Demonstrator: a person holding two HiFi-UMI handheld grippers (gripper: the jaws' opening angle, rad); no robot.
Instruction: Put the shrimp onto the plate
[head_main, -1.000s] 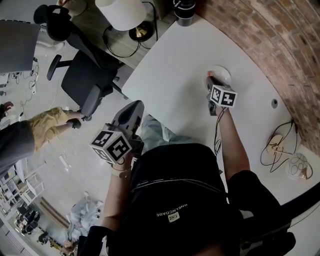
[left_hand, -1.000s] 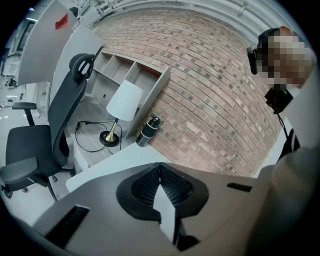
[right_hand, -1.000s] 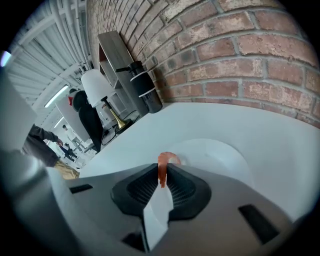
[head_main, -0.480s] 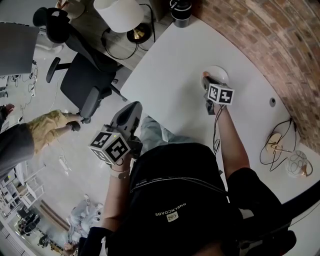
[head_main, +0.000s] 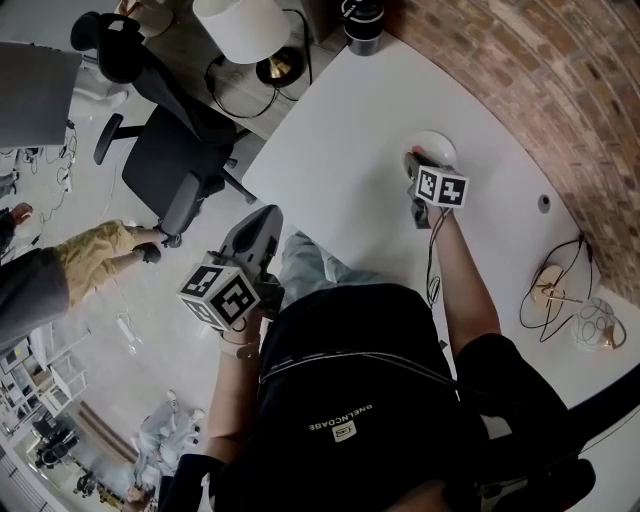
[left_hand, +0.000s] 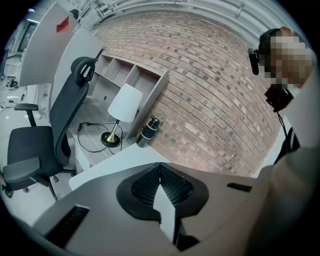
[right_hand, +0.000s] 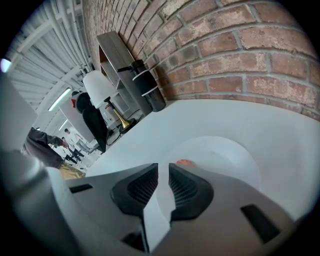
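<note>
Setting: white table (head_main: 340, 130) with a curved edge, set against a brick wall (head_main: 570, 90) (an office floor lies beyond the table's left edge).
Far left: a person's arm in a tan sleeve (head_main: 95, 250) reaches in over the floor.
Office chair (head_main: 175, 165): black, on the floor, well apart from the table.
Lamp (head_main: 240, 25): white shade on a brass base, on a shelf unit behind the table's far corner.
Left gripper (head_main: 266, 212): held off the table beside the person's lap; its ribbed pads meet at the tips, clenched on nothing.
Flask (head_main: 362, 22): black, upright at the table's far end, near the wall.
Plate (head_main: 442, 146): small, white and round, on the table near the wall.
Right gripper (head_main: 415, 165): low over the plate's near edge, its jaws parted by a narrow gap (only white plate shows through it), released.
Shrimp (right_hand: 184, 162): a small orange-pink piece on the plate, just past the tip of the right-hand pad and not between the pads.
Far right: a looped black cable (head_main: 545, 310) lies on the table.
</note>
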